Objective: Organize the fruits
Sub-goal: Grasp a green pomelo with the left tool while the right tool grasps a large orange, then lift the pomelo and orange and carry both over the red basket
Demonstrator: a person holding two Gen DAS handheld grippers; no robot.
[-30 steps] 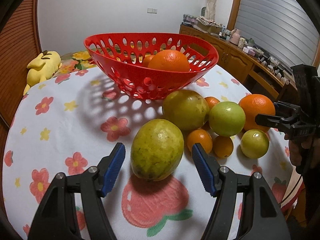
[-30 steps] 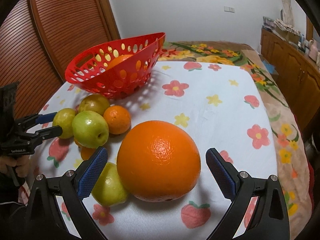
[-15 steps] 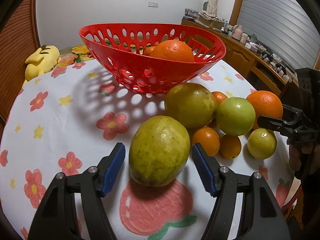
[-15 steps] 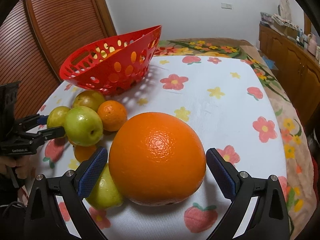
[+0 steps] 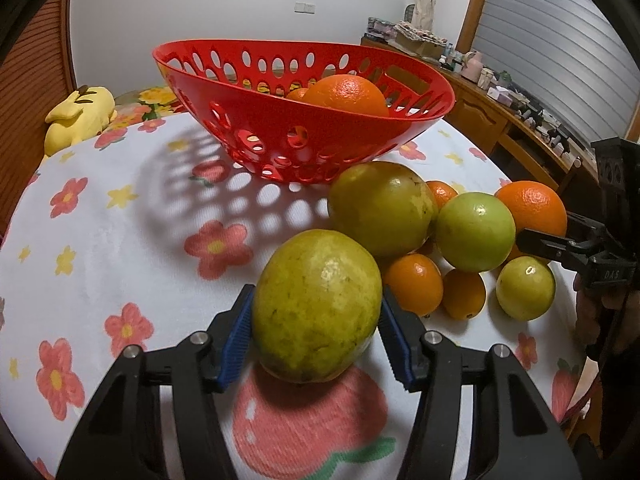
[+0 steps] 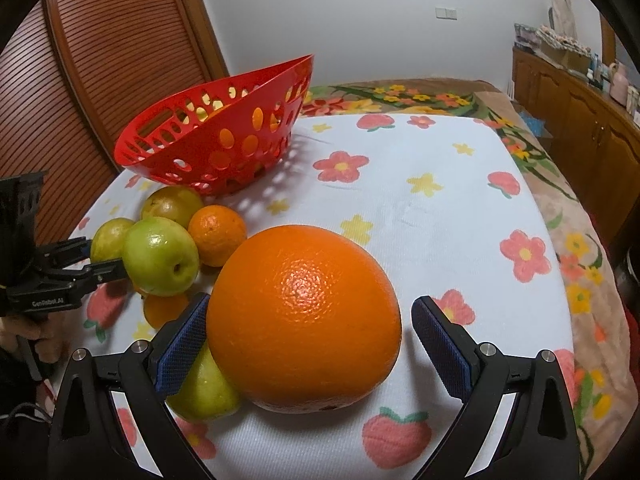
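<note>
Your left hand-held gripper (image 5: 316,336) has both blue pads pressed on the yellow-green mango (image 5: 318,306), which stands long axis roughly upright, directly short of the red basket (image 5: 304,136). Your right hand-held gripper (image 6: 310,340) straddles the big orange (image 6: 304,316), right pad still clear, further from the basket. Readable: "GenRobot.AI" on the left one, seen from the right camera.

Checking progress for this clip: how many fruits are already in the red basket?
2: a large orange inside the red basket, and a smaller orange fruit peeking out just left of it. The wall may hide others.
</note>
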